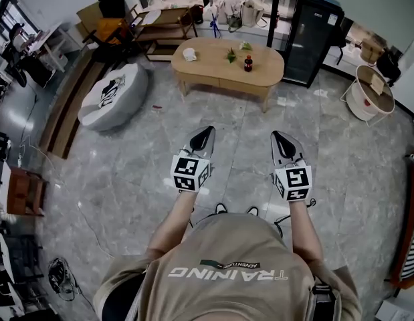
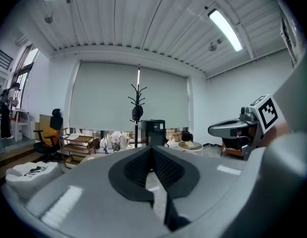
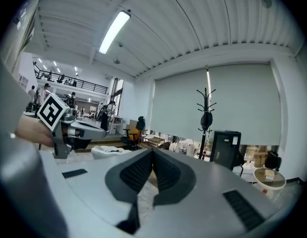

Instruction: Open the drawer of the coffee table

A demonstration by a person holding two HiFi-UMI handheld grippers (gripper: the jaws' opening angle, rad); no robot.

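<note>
The oval wooden coffee table [image 1: 220,69] stands across the marble floor, well ahead of both grippers; its drawer front [image 1: 241,85] sits flush in the near side. On top are a white cup [image 1: 189,54], a small green item [image 1: 231,56] and a dark bottle [image 1: 247,63]. My left gripper [image 1: 207,132] and right gripper [image 1: 279,136] are held side by side at waist height, pointing toward the table. Both are shut with nothing between the pads. In the left gripper view the jaws [image 2: 152,150] meet at the tips; the right gripper view shows the same [image 3: 153,152].
A grey floor cushion [image 1: 113,95] lies left of the table. A black cabinet [image 1: 312,32] and a coat stand [image 2: 137,110] stand behind it, a wooden shelf cart [image 1: 163,25] at the back left, a round white basket stand [image 1: 370,92] at the right.
</note>
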